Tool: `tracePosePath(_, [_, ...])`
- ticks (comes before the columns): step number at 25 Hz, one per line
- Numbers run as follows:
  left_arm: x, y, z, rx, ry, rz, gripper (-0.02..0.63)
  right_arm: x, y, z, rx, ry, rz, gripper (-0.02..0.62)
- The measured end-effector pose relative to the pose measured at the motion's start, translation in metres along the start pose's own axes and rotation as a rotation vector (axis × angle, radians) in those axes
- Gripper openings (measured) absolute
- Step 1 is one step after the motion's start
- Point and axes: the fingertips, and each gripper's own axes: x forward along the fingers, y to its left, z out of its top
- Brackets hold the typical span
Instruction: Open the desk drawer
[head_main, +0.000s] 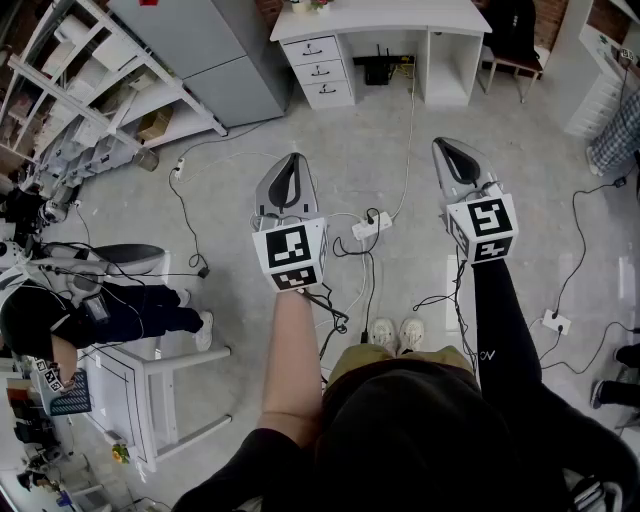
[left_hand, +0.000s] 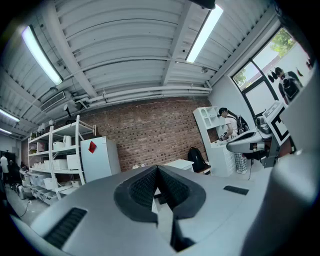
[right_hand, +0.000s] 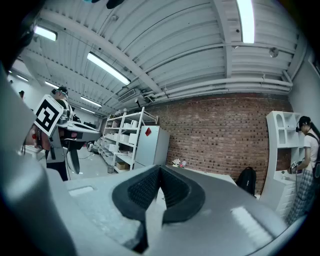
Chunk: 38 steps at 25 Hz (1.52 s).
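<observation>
Two grippers are held level over the floor (head_main: 230, 180), well apart from the one white desk (head_main: 380, 18) ahead. The left gripper (head_main: 290, 168) and right gripper (head_main: 455, 155) each have their jaws pressed together on nothing. The desk's three stacked drawers (head_main: 320, 71) seem to be all shut, though they look small from here.

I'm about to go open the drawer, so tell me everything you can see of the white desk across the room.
The desk is white, apparently painted board, standing across the room ahead. At its left end, as seen, is a stack of three drawers, all shut, each with a small dark handle. The middle is an open knee space holding a black box; at the right is an open compartment. A few small things sit on its top near the left corner.
</observation>
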Motion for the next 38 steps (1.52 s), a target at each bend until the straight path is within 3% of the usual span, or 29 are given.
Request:
tracePosePath(14, [0.001,0.047,-0.014,-0.007,0.018,-0.032,0.006,0.033,0.049,-0.002,0.082,-0.001,0.028,0.017])
tracePosePath(16, [0.002,0.054,-0.019,-0.006,0.024,-0.031,0.006,0.039,0.054,-0.001,0.099,-0.015,0.034,0.108])
tracePosePath(18, [0.004,0.061,-0.024,-0.007,0.032,-0.025,0.006,0.046,0.061,0.001,0.120,-0.042,0.056,0.290])
tracePosePath(20, [0.005,0.066,-0.029,-0.016,0.041,-0.020,0.006,0.052,0.070,0.004,0.136,-0.086,0.095,0.421])
tracePosePath(21, [0.007,0.068,-0.032,-0.020,0.044,-0.019,0.006,0.056,0.076,0.007,0.136,-0.105,0.120,0.467])
tracePosePath(23, [0.013,0.072,-0.035,-0.019,0.050,-0.018,0.006,0.067,0.085,0.011,0.120,-0.125,0.164,0.500])
tracePosePath(27, [0.035,0.082,-0.041,-0.019,0.058,-0.011,0.006,0.092,0.085,0.010,0.085,-0.141,0.192,0.512])
tracePosePath(38, [0.144,0.108,-0.033,0.011,0.038,0.043,0.006,0.209,0.014,0.000,0.104,-0.164,0.200,0.512])
